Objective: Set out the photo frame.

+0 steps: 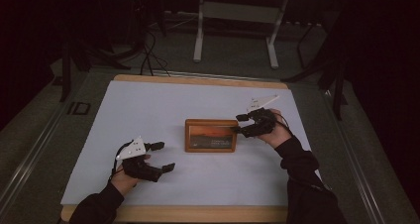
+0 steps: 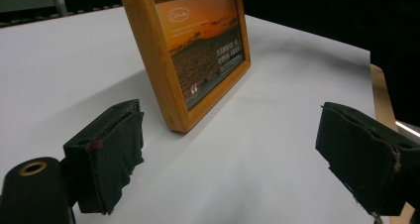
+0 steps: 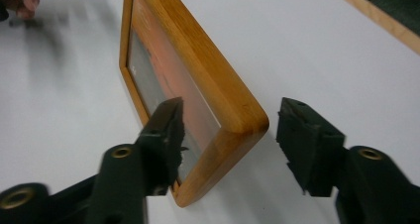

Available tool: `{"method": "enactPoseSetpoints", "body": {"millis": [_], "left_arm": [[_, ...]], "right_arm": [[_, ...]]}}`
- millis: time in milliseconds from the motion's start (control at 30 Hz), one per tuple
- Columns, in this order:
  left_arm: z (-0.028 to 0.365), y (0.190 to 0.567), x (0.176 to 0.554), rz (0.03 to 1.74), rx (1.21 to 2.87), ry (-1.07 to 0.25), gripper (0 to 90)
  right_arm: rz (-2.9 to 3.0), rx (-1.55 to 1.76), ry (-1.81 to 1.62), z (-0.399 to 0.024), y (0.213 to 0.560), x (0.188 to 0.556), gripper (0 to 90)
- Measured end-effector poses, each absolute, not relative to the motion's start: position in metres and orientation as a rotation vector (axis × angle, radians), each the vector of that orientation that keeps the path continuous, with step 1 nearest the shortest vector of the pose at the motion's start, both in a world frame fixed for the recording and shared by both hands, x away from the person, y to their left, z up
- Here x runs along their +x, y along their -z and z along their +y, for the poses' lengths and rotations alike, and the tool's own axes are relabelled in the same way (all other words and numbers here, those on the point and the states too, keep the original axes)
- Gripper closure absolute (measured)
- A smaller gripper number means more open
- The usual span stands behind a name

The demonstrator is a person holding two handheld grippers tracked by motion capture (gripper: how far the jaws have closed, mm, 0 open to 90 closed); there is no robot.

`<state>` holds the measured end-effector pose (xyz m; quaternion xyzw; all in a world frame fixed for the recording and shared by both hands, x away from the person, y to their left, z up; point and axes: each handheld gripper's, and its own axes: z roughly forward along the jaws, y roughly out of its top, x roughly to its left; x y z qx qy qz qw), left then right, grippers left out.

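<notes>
Picture frame [image 1: 211,135] upright, long axis across table, picture facing person, right gripper [image 3: 228,135] fingers apart around its corner.

From the high view you look forward and down over the whole white table [image 1: 148,110], from your own side. Your left gripper view sits low and close to the tabletop, looking along it at the front of the picture frame [image 2: 198,50] a little way off. Your right gripper view looks along the same frame [image 3: 198,85] from very near, at its end corner. All three share the frame [image 1: 211,135].
</notes>
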<state>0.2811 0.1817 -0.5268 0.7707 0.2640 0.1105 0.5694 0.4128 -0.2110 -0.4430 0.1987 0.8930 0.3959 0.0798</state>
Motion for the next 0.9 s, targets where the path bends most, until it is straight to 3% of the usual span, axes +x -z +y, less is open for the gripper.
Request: {"method": "enactPoseSetpoints", "body": {"millis": [267, 900], "left_arm": [[0.181, 0.526, 0.280, 0.612, 1.811, -0.265, 11.4], [0.181, 0.525, 0.277, 0.602, 1.805, -0.271, 11.5]], "right_arm": [[2.611, 0.609, -1.235, -0.217, 0.450, 0.397, 18.4], [2.521, 0.677, -1.435, -0.240, 0.482, 0.342, 15.2]]}}
